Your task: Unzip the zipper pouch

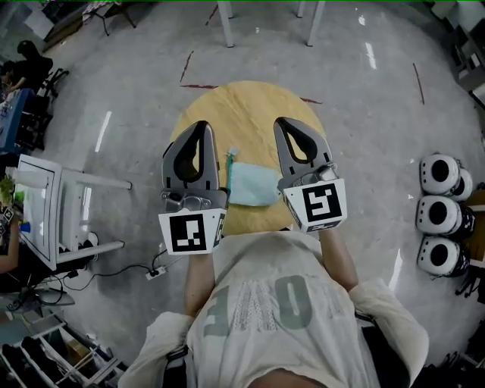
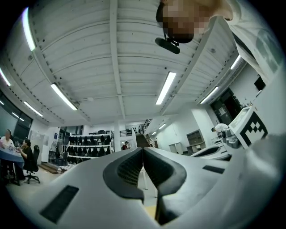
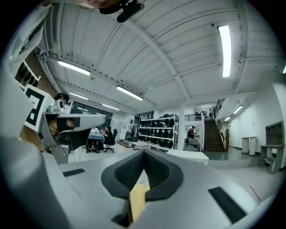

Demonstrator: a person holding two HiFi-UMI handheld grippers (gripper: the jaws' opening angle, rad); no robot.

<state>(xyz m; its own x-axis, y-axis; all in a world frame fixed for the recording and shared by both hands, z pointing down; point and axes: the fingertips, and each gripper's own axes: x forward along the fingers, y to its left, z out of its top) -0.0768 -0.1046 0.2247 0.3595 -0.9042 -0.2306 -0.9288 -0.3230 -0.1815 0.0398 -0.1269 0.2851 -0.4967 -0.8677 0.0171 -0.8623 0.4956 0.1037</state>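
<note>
A light teal zipper pouch (image 1: pixel 254 184) lies flat on the round wooden table (image 1: pixel 250 110), near its front edge, with its zipper end toward the left. Both grippers are held up above the table, apart from the pouch, one on each side of it in the head view. My left gripper (image 1: pixel 201 124) is shut with nothing between its jaws, and in its own view the left gripper (image 2: pixel 143 150) points out across the room. My right gripper (image 1: pixel 283 121) is also shut and empty. In its own view the right gripper (image 3: pixel 144 152) points level at far shelves.
A white cart (image 1: pixel 45 212) stands on the floor to the left, with a power strip (image 1: pixel 155 271) and cable beside it. Three round white devices (image 1: pixel 443 212) sit on the floor to the right. White table legs (image 1: pixel 226 23) stand beyond the table.
</note>
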